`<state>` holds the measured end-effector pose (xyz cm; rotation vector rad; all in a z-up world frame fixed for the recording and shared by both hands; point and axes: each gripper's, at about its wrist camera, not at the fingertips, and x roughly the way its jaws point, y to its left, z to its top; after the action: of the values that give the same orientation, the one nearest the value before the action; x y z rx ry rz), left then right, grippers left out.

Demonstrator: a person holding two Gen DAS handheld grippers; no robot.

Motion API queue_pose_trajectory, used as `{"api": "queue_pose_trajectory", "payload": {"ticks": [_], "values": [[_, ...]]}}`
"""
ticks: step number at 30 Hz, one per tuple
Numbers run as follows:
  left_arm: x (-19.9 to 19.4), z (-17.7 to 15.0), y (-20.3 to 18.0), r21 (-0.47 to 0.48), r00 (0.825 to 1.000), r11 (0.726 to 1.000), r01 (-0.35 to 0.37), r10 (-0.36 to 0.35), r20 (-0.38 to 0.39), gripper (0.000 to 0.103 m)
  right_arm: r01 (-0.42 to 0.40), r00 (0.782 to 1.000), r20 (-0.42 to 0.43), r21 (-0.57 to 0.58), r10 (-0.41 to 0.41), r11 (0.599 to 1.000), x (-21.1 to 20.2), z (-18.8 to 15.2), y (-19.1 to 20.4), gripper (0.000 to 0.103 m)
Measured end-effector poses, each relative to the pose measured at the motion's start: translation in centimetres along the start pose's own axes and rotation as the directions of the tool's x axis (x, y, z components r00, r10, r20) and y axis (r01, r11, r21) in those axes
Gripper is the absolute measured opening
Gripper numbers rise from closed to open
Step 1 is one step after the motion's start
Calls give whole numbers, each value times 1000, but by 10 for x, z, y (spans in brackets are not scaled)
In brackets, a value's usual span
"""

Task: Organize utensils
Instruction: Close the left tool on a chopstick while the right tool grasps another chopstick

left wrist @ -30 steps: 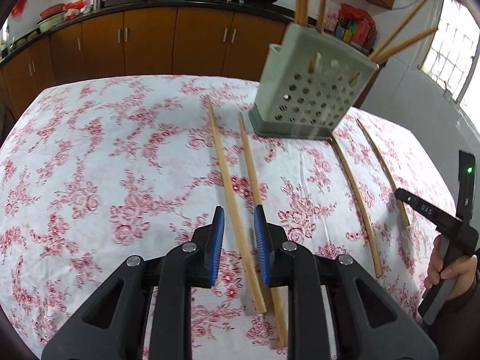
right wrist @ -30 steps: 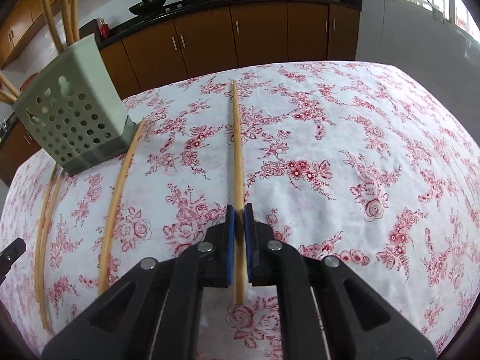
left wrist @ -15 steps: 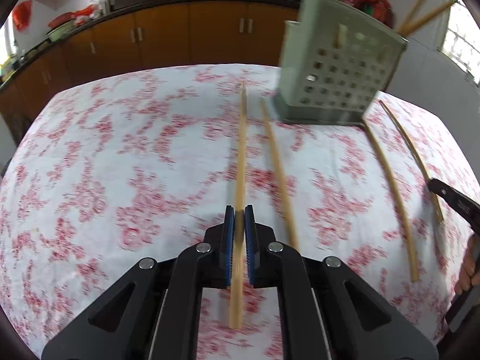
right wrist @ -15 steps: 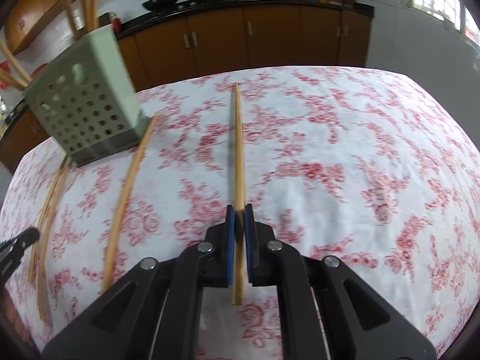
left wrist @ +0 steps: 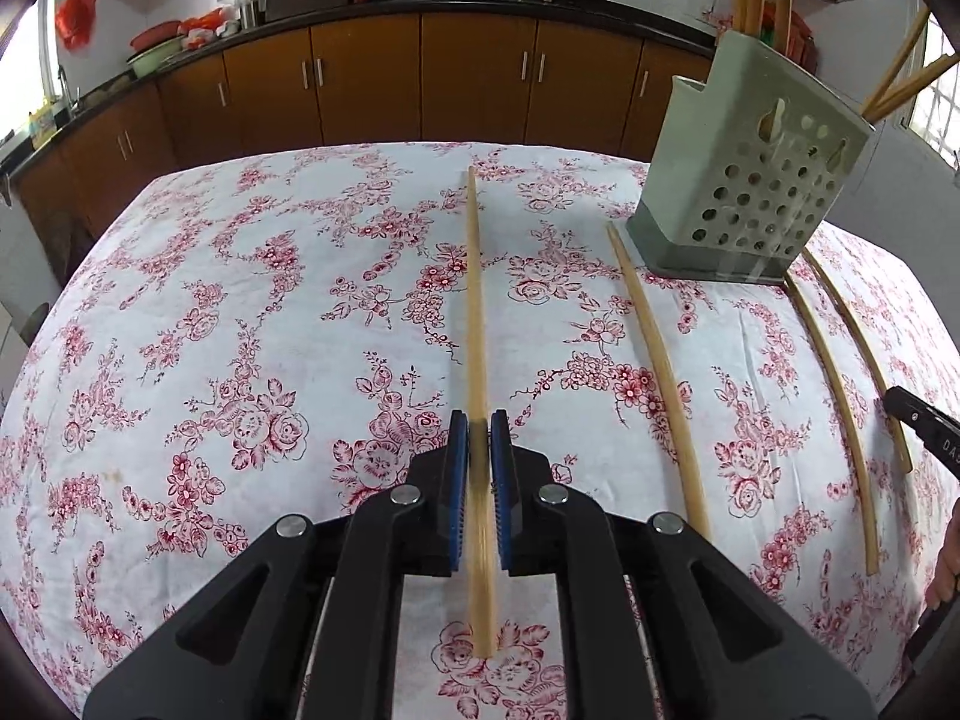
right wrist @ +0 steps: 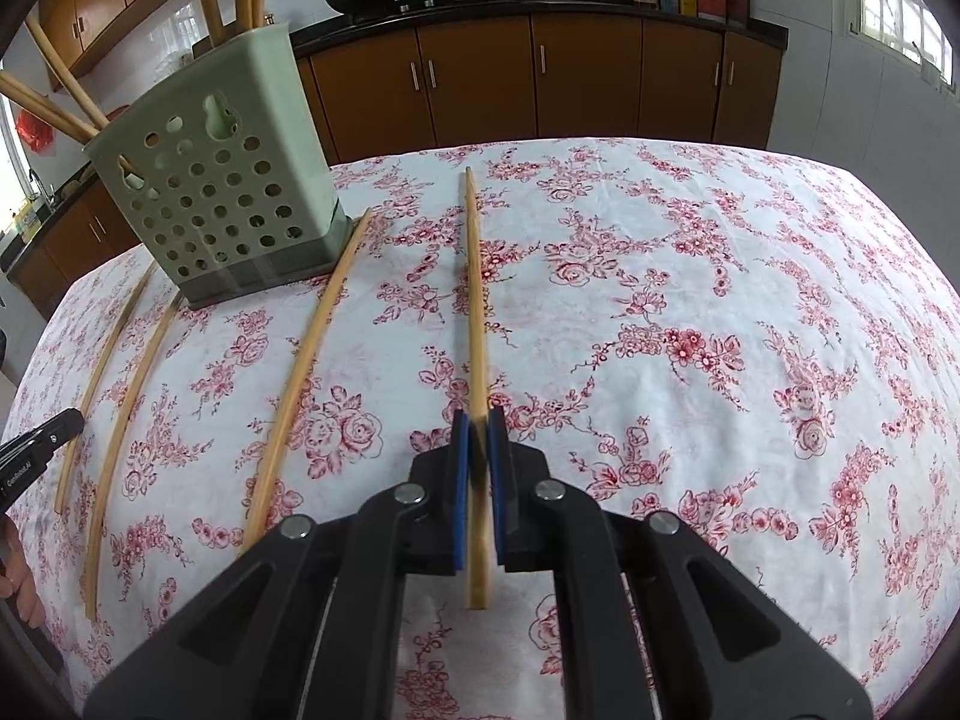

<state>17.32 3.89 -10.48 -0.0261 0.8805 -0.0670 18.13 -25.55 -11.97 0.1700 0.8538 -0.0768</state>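
My left gripper (left wrist: 478, 441) is shut on a wooden chopstick (left wrist: 474, 300) that runs straight ahead between the blue pads. A second chopstick (left wrist: 657, 372) lies just to its right on the floral tablecloth. The pale green perforated holder (left wrist: 750, 192) stands at the far right with several chopsticks upright in it. In the right wrist view my right gripper (right wrist: 478, 435) is shut on another chopstick (right wrist: 474, 300). The holder (right wrist: 228, 204) stands to its far left, with a loose chopstick (right wrist: 306, 372) between them.
Two curved chopsticks (left wrist: 834, 396) lie beyond the holder, near the right gripper's black tip (left wrist: 924, 426). The left gripper's tip (right wrist: 42, 438) shows at the left edge. The table (right wrist: 720, 300) ends in front of brown cabinets (left wrist: 360, 84) carrying woks.
The left gripper's jaws, open around a chopstick a second ago, have shut on it, and the left view has swung so the holder sits further right. The right gripper stays shut on its chopstick.
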Motion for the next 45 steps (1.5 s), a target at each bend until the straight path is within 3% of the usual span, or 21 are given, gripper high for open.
{"api": "queue_pose_trajectory", "payload": {"ticks": [45], "values": [[-6,-6,-5,14,1000,1000,-21,22,-5,9,30,1000,-4,-53,-31,998,-1,-6,11,14]]}}
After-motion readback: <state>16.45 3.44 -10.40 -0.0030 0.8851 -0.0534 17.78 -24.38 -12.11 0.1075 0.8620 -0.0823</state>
